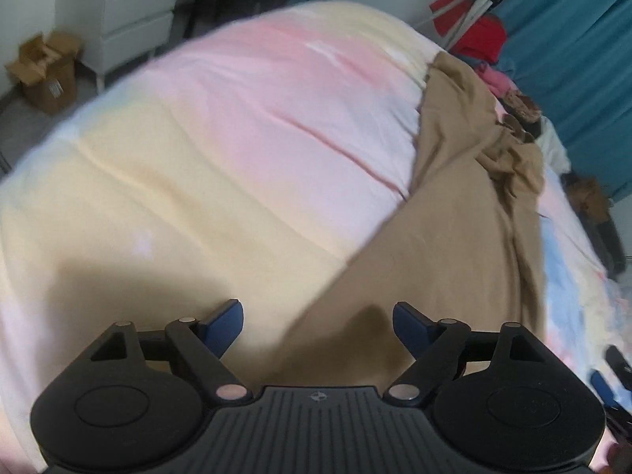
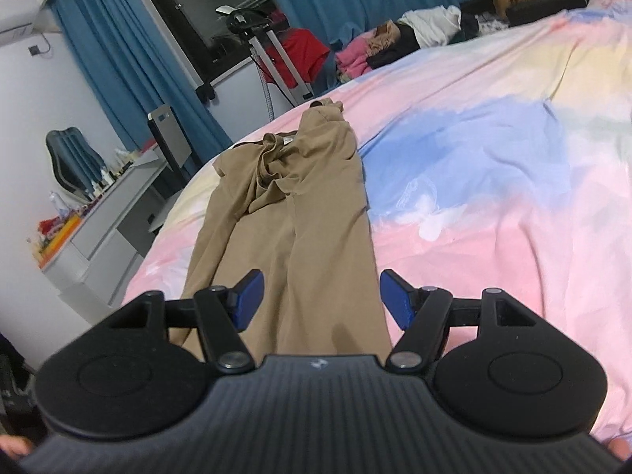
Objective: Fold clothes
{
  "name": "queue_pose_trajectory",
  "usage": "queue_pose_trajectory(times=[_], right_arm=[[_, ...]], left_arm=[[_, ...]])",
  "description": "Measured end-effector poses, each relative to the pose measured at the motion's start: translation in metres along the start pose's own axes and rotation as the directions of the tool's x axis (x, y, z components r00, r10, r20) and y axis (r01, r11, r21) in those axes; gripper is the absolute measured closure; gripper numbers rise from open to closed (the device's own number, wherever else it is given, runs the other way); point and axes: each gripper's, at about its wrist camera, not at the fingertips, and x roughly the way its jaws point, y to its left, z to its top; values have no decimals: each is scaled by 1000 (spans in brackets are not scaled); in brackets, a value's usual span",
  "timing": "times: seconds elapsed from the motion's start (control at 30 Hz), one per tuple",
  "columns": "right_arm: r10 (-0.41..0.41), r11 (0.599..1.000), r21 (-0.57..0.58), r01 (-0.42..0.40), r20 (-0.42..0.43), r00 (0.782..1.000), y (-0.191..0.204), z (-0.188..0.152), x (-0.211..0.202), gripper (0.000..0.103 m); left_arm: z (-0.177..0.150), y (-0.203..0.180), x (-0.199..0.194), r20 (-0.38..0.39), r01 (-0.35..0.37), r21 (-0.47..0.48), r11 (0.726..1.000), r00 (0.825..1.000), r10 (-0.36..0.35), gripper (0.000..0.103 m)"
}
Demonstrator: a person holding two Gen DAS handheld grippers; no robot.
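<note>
Left wrist view: your left gripper (image 1: 316,330) hung over the bed (image 1: 205,126), jaws spread wide, nothing between the blue pads (image 1: 223,326). The frame was motion-blurred. The tan trousers (image 1: 454,217) lay flat on the pastel bedspread, running from just ahead of the jaws, toward the right pad, up to the bed's far right edge. The near hem sat below the right pad; you weren't touching it as far as the blur allows. Fabric was bunched near the trousers' far end. Beyond that end: a red garment (image 1: 480,37) on a tripod stand, and a pink item (image 1: 499,81) at the bed edge. A cardboard box (image 1: 47,75) stood on the floor left of the bed, with white drawers (image 1: 134,12) behind it.

Right wrist view: your right gripper (image 2: 320,302) had its jaws spread too, straddling the trousers' (image 2: 292,229) near end, with cloth showing between the pads but no pinch. The trousers ran straight away from the gripper, legs side by side, waist crumpled at the far end near the bed edge. A clothes pile (image 2: 399,47) sat past the trousers at the bed's far edge. A desk (image 2: 102,217) stood left of the bed, blue curtains (image 2: 130,59) behind it.
</note>
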Motion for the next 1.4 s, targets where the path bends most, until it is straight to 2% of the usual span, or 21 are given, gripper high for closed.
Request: queue_pose_trajectory(times=[0.03, 0.1, 0.13, 0.17, 0.2, 0.27, 0.33, 0.43, 0.53, 0.63, 0.7, 0.8, 0.87, 0.93, 0.97, 1.03, 1.1, 1.23, 1.27, 1.3, 1.4], right_arm=[[5, 1000, 4, -5, -5, 1000, -1, 0, 2, 35], [5, 1000, 5, -5, -16, 1000, -1, 0, 5, 35], [3, 1000, 4, -3, -23, 1000, -1, 0, 7, 35], [3, 1000, 7, -2, -31, 1000, -2, 0, 8, 35], [4, 1000, 13, -4, -38, 999, -3, -1, 9, 35], [6, 999, 34, -4, -50, 999, -6, -1, 10, 35], [-3, 998, 60, 8, -75, 997, -11, -3, 13, 35], [-15, 996, 87, 23, -96, 995, -17, -4, 17, 35], [-18, 993, 111, 29, -104, 994, -22, -3, 19, 35], [-26, 992, 118, 39, -107, 994, -24, -3, 19, 35], [-32, 992, 118, 45, -111, 993, -25, -3, 20, 35], [-31, 991, 122, 46, -122, 992, -28, -2, 20, 35], [-21, 992, 121, 38, -142, 990, -29, -3, 22, 35], [-11, 992, 121, 32, -171, 985, -32, -4, 25, 35], [-9, 991, 127, 33, -182, 983, -33, -5, 26, 35], [-5, 989, 143, 34, -196, 981, -36, -7, 28, 35], [-2, 987, 156, 35, -207, 978, -39, -9, 29, 35], [0, 988, 147, 37, -247, 969, -40, -16, 34, 35], [-1, 989, 141, 38, -256, 967, -40, -17, 35, 35], [-6, 990, 134, 43, -263, 965, -40, -18, 35, 35], [-35, 990, 120, 71, -283, 959, -41, -23, 38, 35]], left_arm=[[-2, -1, 0, -14, -3, 6, 1000, 1000, 3, 26], [-8, -3, -1, -38, -11, 23, 1000, 999, 12, 53], [-11, -7, -3, -41, -21, 46, 999, 999, 23, 61], [-15, -11, -4, -43, -31, 73, 997, 999, 34, 83], [-18, -18, -7, -38, -39, 112, 993, 998, 44, 96], [-27, -35, -19, 17, -62, 210, 976, 998, 60, 97], [-42, -58, -36, 87, -95, 349, 932, 994, 68, 98], [-66, -93, -60, 161, -123, 525, 842, 986, 43, 98], [-92, -127, -76, 195, -126, 664, 737, 981, -8, 98], [-118, -158, -73, 167, -105, 774, 624, 985, -41, 98], [-133, -169, -57, 124, -85, 817, 570, 992, -30, 98], [-146, -169, -23, 74, -82, 840, 536, 997, 36, 97], [-146, -162, -1, 30, -68, 835, 546, 997, 78, 96], [-143, -154, 0, -4, -36, 816, 577, 998, 67, 91], [-141, -149, -1, -22, -13, 800, 600, 998, 51, 87], [-130, -140, -11, -68, 64, 742, 667, 997, -20, 73], [-120, -130, -19, -110, 138, 679, 721, 990, -86, 48], [-95, -105, -28, -120, 221, 536, 815, 975, -186, 35], [-87, -97, -29, -117, 240, 493, 836, 971, -209, 29], [-80, -91, -29, -109, 249, 456, 855, 968, -224, 25], [-66, -84, -18, -71, 188, 409, 893, 982, -174, 25]])
